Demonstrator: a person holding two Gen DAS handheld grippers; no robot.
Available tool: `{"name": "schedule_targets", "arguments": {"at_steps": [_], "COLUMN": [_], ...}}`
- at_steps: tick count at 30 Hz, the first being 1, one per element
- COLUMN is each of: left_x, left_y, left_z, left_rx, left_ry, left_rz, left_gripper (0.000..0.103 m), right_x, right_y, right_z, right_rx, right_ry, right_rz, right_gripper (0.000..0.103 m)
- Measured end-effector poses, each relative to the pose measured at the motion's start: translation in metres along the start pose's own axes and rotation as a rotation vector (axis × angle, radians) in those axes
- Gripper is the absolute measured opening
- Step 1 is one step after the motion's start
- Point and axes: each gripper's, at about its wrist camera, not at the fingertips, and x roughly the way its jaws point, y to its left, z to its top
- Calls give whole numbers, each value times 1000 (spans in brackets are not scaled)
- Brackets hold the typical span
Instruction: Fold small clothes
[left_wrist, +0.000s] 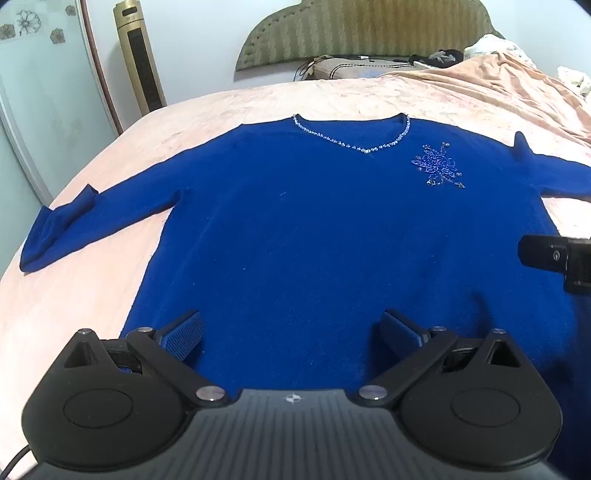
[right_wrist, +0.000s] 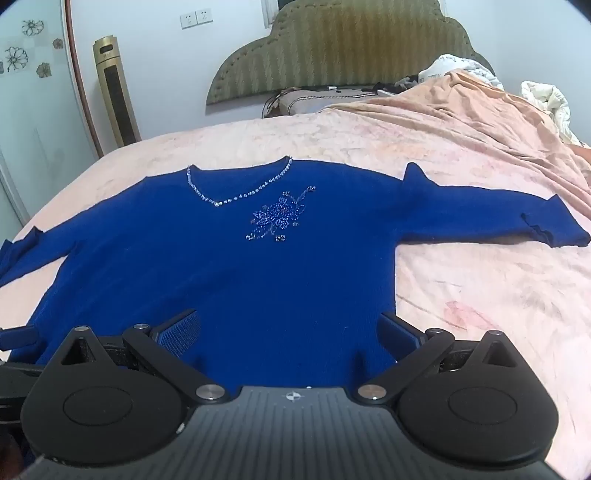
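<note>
Beyond both grippers' spread fingers (left_wrist: 184, 338) lies the blue sweater (left_wrist: 314, 229), ungripped.

1 blue sweater (left_wrist: 314, 229), 2 grippers w/ 2 fingers ea., 1 bed (left_wrist: 110, 295), 1 headboard (right_wrist: 343, 51), 1 tower fan (right_wrist: 114, 92).

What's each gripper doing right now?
Left gripper: open, holding nothing, over the blue sweater.
Right gripper: open, holding nothing.
</note>
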Motion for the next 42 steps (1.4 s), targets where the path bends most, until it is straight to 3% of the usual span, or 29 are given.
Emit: {"name": "schedule_targets", "arguments": {"at_steps": [3,7,42], "left_x": [-2,1,7], "left_y": [6,-10,-3], "left_z": [-3,-2,-3], "left_rx": [-28,9,3], "left_ry": [4,17,24], "left_rz": [-18,27,20], "left_gripper": [103,103,103], "right_x": [-2,4,3], "right_y": [0,4,-2], "right_z": [1,-4,-10], "right_rx": [-22,-20,-22], "right_ry": [10,16,27], "right_rz": [-16,-10,13], "right_gripper": [103,103,103]}}
